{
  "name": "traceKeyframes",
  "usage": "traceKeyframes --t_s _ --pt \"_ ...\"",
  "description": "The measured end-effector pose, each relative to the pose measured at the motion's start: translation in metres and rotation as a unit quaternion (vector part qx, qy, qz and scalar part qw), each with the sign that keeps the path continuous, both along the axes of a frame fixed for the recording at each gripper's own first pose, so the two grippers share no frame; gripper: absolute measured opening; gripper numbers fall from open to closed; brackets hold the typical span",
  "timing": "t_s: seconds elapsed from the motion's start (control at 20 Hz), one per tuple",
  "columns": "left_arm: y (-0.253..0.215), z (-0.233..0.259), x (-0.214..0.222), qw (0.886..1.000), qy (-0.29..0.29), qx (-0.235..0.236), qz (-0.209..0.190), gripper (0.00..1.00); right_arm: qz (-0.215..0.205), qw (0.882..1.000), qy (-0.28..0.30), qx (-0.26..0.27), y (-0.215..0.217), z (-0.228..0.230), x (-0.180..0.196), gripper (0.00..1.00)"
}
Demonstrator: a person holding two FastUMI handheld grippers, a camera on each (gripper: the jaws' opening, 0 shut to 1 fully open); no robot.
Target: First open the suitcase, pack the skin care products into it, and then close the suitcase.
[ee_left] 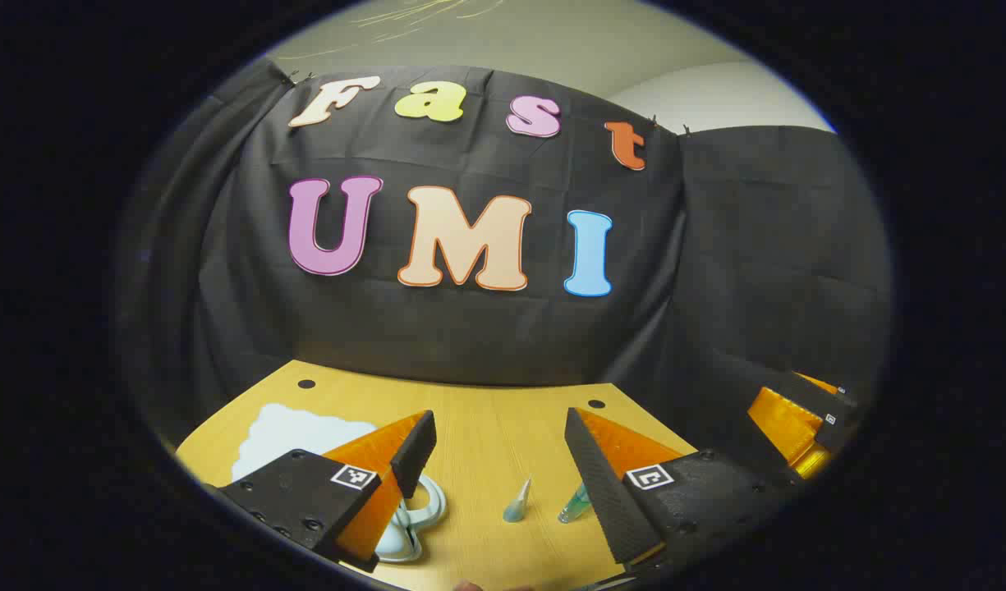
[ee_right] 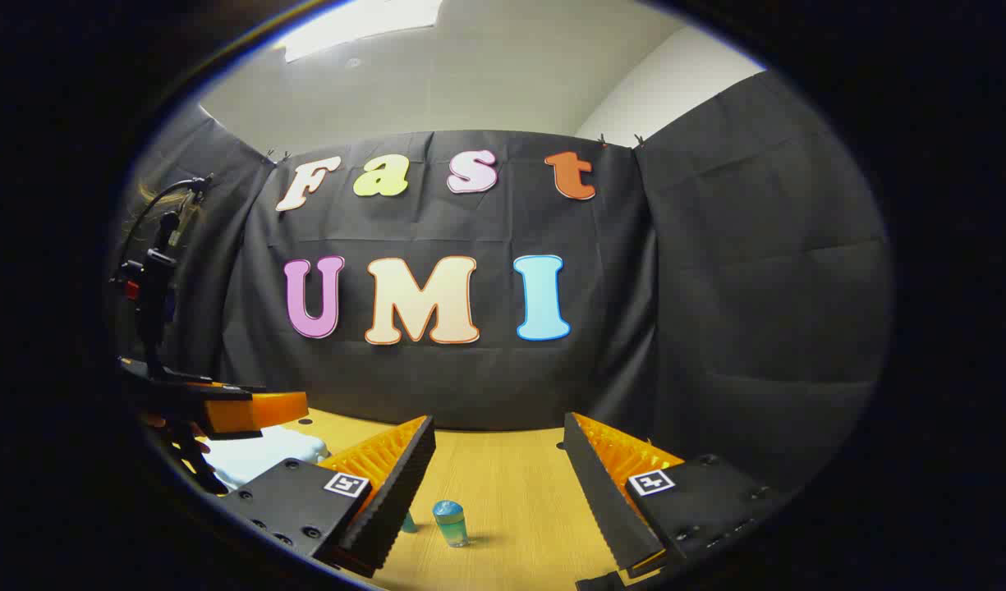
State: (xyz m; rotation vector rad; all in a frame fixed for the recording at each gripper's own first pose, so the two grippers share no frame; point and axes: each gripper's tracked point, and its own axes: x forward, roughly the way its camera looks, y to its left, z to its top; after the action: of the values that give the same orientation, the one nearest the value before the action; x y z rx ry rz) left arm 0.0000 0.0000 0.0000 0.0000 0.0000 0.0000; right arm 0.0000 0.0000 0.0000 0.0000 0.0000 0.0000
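My left gripper (ee_left: 498, 420) is open above the wooden table (ee_left: 486, 435), nothing between its fingers. Past its tips lie a small pale blue tube (ee_left: 517, 501) and a teal tube (ee_left: 575, 503), the second partly hidden by the right-hand finger. A pale blue-white case (ee_left: 293, 431) with a looped handle (ee_left: 424, 502) lies behind the left-hand finger. My right gripper (ee_right: 498, 425) is open too, over a small blue-green bottle (ee_right: 451, 523) standing upright. A teal item (ee_right: 407, 521) peeks out beside its left-hand finger. The pale case (ee_right: 264, 460) lies at the left.
The right gripper (ee_left: 798, 419) shows at the right edge of the left gripper view. The left gripper (ee_right: 248, 410), held by a hand, hovers over the case in the right gripper view. A stand with cables (ee_right: 153, 279) rises at the far left. Black cloth backs the table.
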Motion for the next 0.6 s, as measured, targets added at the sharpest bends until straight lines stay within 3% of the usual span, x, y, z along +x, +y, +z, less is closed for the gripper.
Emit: traceKeyframes --t_s 0.35,0.6 --pt "-0.001 -0.008 -0.001 1.0 0.014 -0.007 0.004 0.94 -0.012 1.0 0.014 -0.003 -0.01 -0.006 0.0 0.98" --pt "0.003 -0.022 0.009 0.998 0.047 -0.037 0.004 0.94 -0.007 1.0 0.024 -0.008 -0.008 -0.014 -0.001 0.98"
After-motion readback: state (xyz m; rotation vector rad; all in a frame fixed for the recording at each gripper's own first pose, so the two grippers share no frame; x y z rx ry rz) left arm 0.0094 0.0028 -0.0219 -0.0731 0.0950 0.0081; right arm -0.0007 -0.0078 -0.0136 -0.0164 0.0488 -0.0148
